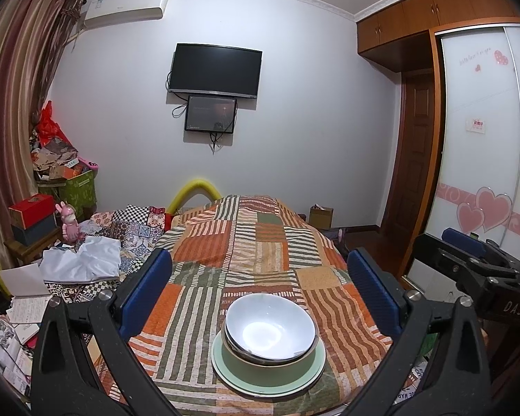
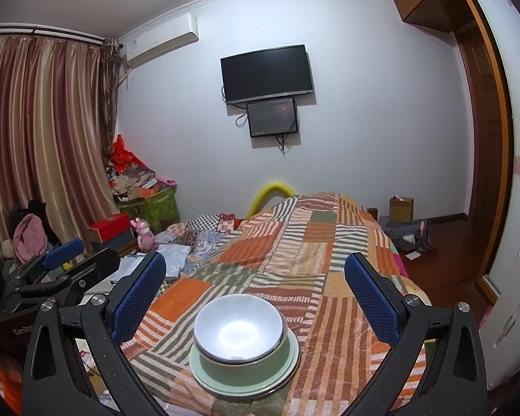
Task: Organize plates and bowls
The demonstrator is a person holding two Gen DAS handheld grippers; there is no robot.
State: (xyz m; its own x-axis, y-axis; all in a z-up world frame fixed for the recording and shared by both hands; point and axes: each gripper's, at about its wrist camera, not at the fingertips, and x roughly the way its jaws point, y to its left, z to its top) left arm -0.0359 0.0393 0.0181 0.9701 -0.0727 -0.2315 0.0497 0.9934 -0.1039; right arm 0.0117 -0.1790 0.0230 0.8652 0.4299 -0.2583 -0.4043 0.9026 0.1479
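Note:
A white bowl (image 1: pixel 270 326) sits nested in a green bowl (image 1: pixel 270 369), and both stand on a pale green plate (image 1: pixel 225 371) on the striped patchwork bedspread (image 1: pixel 260 242). The same stack shows in the right wrist view as the white bowl (image 2: pixel 238 324), green bowl (image 2: pixel 249 364) and plate (image 2: pixel 208 378). My left gripper (image 1: pixel 260 274) is open, its blue pads wide apart above and behind the stack. My right gripper (image 2: pixel 256 277) is open too, holding nothing. Each gripper appears at the edge of the other's view.
The bed runs away toward a white wall with a TV (image 1: pixel 215 70). Folded cloth (image 1: pixel 83 260), papers and boxes (image 1: pixel 33 215) clutter the left side. A wardrobe (image 1: pixel 482 138) and wooden floor (image 2: pixel 443 263) lie to the right.

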